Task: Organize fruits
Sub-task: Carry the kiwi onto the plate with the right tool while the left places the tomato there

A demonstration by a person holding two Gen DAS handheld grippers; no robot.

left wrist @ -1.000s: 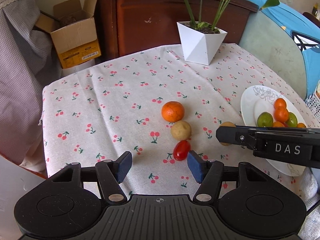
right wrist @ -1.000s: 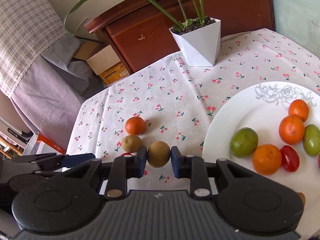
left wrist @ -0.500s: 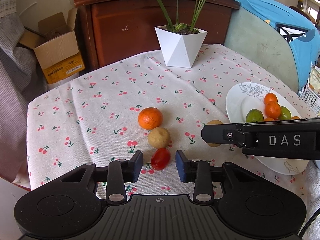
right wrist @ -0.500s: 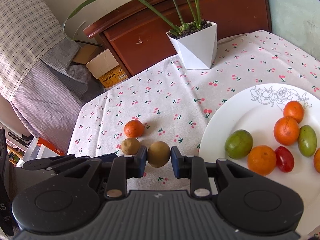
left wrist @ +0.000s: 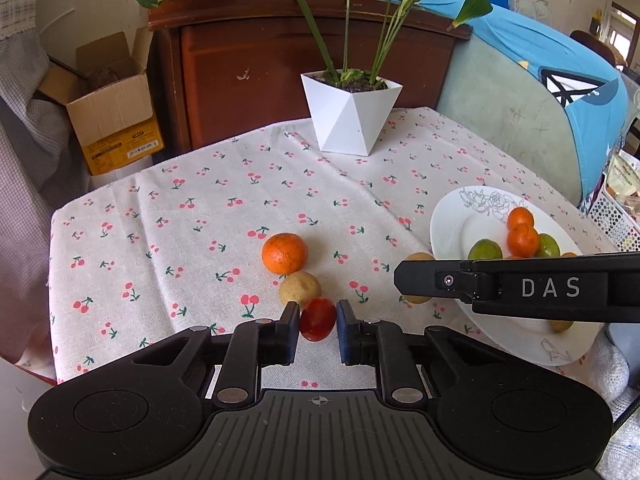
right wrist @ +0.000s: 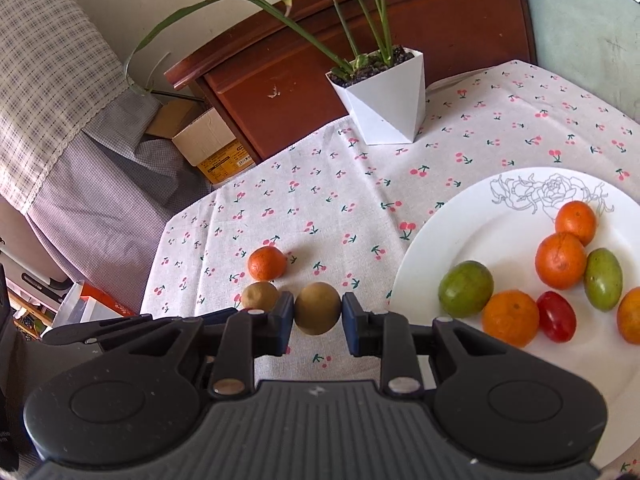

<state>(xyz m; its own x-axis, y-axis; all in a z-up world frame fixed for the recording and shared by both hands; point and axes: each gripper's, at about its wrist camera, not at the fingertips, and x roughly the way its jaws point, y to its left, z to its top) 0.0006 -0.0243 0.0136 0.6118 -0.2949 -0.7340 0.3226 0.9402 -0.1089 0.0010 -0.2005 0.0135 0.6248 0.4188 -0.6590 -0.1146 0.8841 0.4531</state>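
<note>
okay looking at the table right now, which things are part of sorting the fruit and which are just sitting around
Part of the job: red tomato in the left gripper; brown fruit in the right gripper; loose orange; tan fruit; white plate.

Just lying about: potted plant; cardboard box; wooden cabinet.

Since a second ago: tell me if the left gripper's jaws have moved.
Yes. The left gripper has just been closing: its jaws, then wide apart on the tablecloth, now press the red tomato from both sides.

Cherry-print tablecloth [left wrist: 224,216], white plate [right wrist: 472,240], red, perhaps tomato-like, fruit [left wrist: 318,319]
</note>
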